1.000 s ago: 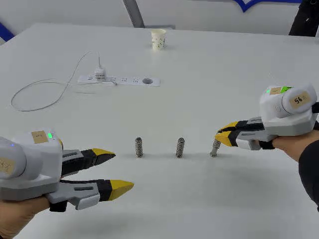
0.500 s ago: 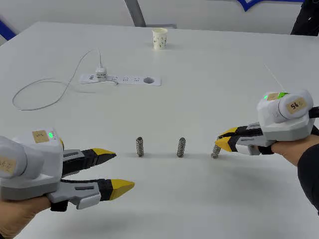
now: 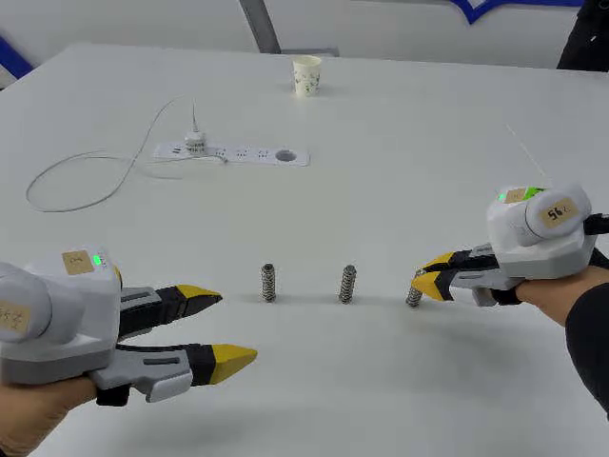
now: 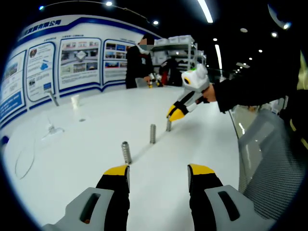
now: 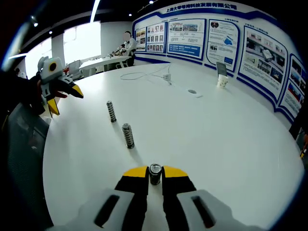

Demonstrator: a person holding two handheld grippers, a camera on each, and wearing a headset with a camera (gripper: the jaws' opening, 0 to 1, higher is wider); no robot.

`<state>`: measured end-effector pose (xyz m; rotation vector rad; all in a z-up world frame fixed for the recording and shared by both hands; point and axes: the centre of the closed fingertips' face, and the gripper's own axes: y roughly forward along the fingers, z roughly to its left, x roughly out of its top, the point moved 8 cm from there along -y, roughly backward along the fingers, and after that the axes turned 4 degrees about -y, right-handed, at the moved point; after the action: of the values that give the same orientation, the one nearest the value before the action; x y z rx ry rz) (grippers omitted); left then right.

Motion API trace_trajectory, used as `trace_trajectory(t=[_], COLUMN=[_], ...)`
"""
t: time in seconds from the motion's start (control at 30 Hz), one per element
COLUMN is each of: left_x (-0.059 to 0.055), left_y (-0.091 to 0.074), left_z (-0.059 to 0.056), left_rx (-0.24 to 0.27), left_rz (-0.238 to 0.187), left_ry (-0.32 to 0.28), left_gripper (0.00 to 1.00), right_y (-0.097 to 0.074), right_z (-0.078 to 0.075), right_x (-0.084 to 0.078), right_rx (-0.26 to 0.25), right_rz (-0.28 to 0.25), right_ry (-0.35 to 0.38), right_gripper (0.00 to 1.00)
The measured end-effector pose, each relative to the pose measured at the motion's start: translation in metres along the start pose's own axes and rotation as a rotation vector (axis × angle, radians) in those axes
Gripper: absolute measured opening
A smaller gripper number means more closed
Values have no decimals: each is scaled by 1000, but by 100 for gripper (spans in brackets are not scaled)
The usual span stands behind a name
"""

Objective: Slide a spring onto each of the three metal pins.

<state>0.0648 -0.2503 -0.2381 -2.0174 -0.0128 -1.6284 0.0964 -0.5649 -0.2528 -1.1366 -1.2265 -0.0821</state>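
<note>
Right gripper dropping lower than before, fingers pinching narrow on rightmost spring, standing on surface. Left gripper hovering, fingers wide. Risk: sideways pull on release toppling it.

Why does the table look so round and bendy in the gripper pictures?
Left gripper view and right gripper view: the fisheye lens curves the white table and stretches the edges; ceiling lights glare brightly in the left gripper view. Head view: lines look straight, light is soft and even, with faint shadows beside the springs.
</note>
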Motion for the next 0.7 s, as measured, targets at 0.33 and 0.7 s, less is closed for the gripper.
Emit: trace_trajectory(t=[0.33, 0.7], left_x=[0, 0], left_y=[0, 1], left_z=[0, 0], left_rx=[1, 1], left_rz=[-2, -5], left_ry=[0, -4], left_gripper=[49, 50], right_y=[1, 0], right_z=[1, 1], right_x=[-2, -4], right_rx=[-3, -20], right_rz=[5, 3], right_ry=[-7, -11], right_gripper=[12, 18])
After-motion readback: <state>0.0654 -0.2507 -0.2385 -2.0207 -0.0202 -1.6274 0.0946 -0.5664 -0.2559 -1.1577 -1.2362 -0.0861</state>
